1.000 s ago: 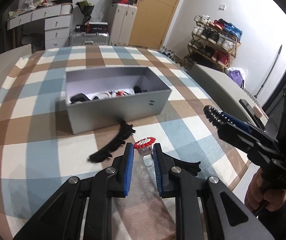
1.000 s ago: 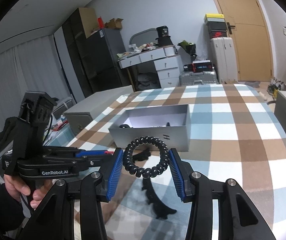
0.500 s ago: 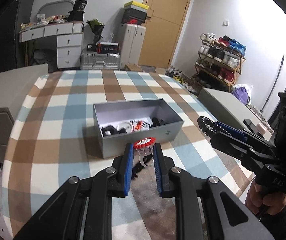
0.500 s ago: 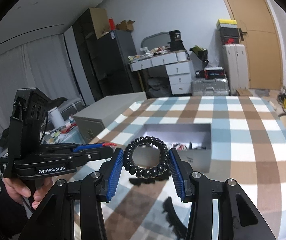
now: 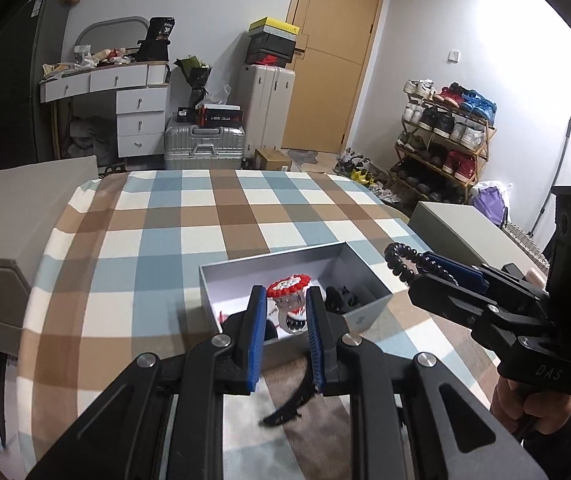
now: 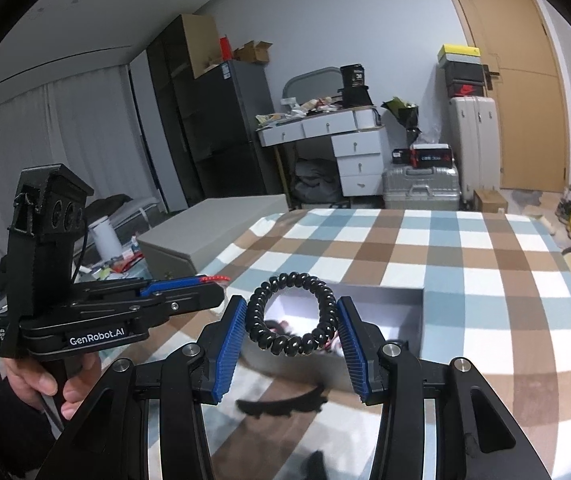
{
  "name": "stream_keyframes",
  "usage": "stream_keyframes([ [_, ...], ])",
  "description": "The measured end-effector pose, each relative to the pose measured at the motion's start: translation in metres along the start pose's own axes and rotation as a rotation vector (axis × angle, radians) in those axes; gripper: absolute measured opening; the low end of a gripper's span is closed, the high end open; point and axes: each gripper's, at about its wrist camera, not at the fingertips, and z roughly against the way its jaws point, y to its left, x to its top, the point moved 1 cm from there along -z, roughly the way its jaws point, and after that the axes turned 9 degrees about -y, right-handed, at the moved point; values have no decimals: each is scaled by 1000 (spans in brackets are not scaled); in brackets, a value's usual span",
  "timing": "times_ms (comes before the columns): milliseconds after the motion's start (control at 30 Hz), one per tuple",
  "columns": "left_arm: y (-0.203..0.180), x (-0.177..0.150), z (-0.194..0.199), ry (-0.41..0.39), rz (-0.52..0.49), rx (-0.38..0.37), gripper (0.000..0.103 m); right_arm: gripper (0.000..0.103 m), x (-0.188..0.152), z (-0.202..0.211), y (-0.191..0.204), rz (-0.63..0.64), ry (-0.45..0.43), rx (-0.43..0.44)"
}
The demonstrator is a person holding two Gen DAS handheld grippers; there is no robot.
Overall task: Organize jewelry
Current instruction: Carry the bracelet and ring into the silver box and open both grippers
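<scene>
- We judge the tidying partly done: several pieces already lie inside the open grey box [image 5: 365, 312], which sits on the checked tablecloth [image 5: 157, 240], among them something black at its right end and red-and-white bits behind our fingers.
- Our left gripper [image 5: 284, 304] is clamped on a clear ring with a red and white beaded top [image 5: 288, 289], held in the air in front of the box and not yet dropped in.
- Our right gripper [image 6: 291, 322] grips a black spiral hair tie [image 6: 291, 314] by its two sides; the loop stands upright between the blue pads, also in front of the box.
- Left to do, as we read it: both held pieces, plus a black toothed hair comb [image 6: 281, 402] lying on the cloth near us, and another dark piece [image 6: 317, 466] at the near edge that we cannot identify.
- The ring looks small and glossy with a domed bead cluster; the tie is a springy, shiny black coil.
</scene>
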Motion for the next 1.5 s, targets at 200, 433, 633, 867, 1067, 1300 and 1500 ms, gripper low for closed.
stream_keyframes([
  [200, 0, 4, -17, 11, 14, -3, 14, 45, 3, -19, -18, -21, 18, -14],
  [433, -3, 4, -38, 50, 18, -17, 14, 45, -1, -39, -38, -52, 55, -17],
  [633, -4, 2, -52, 86, 22, -29, 14, 45, -7, -56, -50, -70, 88, -18],
  [867, -5, -1, -65, 124, 23, -32, 14, 45, -14, -72, -60, -83, 124, -29],
  [1067, -3, -4, -73, 143, 34, -33, 14, 45, -18, -79, -65, -84, 138, -38],
  [1300, -1, -3, -75, 133, 50, -41, 14, 45, -17, -81, -69, -103, 121, -33],
  [1500, -4, -4, -82, 174, 46, -46, 20, 54, -15, -80, -69, -105, 118, -37],
])
